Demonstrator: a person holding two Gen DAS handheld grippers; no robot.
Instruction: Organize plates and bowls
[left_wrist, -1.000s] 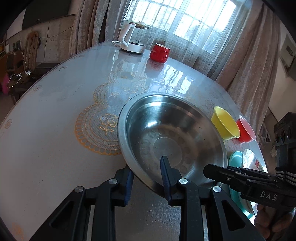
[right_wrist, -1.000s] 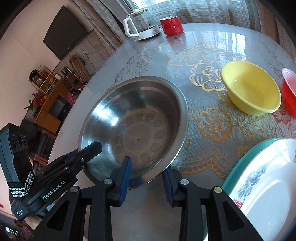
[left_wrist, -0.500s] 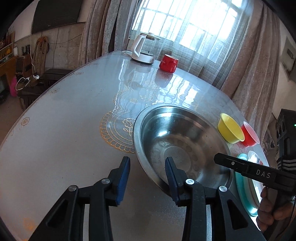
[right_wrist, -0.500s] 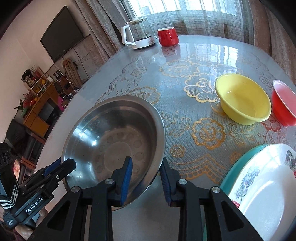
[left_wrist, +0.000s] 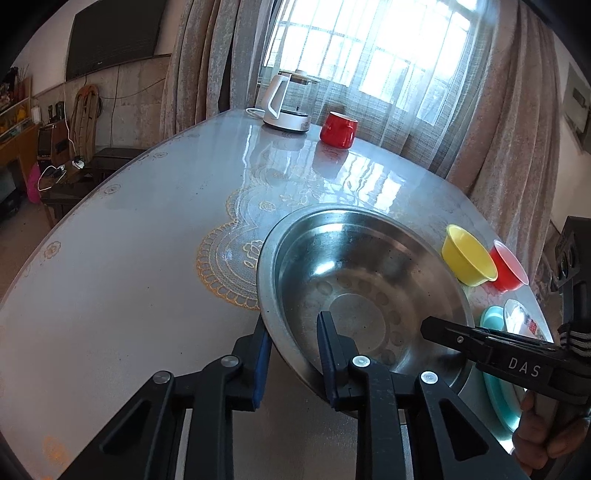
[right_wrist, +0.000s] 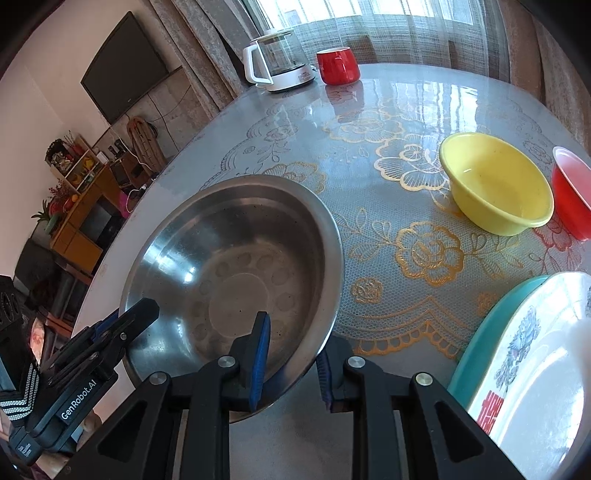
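Observation:
A large steel bowl sits on the round table. My left gripper straddles its near-left rim, one finger inside and one outside, with a visible gap. My right gripper straddles the near-right rim the same way. A yellow bowl and a red bowl stand to the right. A white patterned plate lies on a teal plate at the near right.
A glass kettle and a red mug stand at the table's far edge by the curtained window. The table edge curves on the left, with furniture beyond.
Both grippers have moved back onto the steel bowl's rim after pulling off slightly half a second ago. The bowl has shifted a little on the table.

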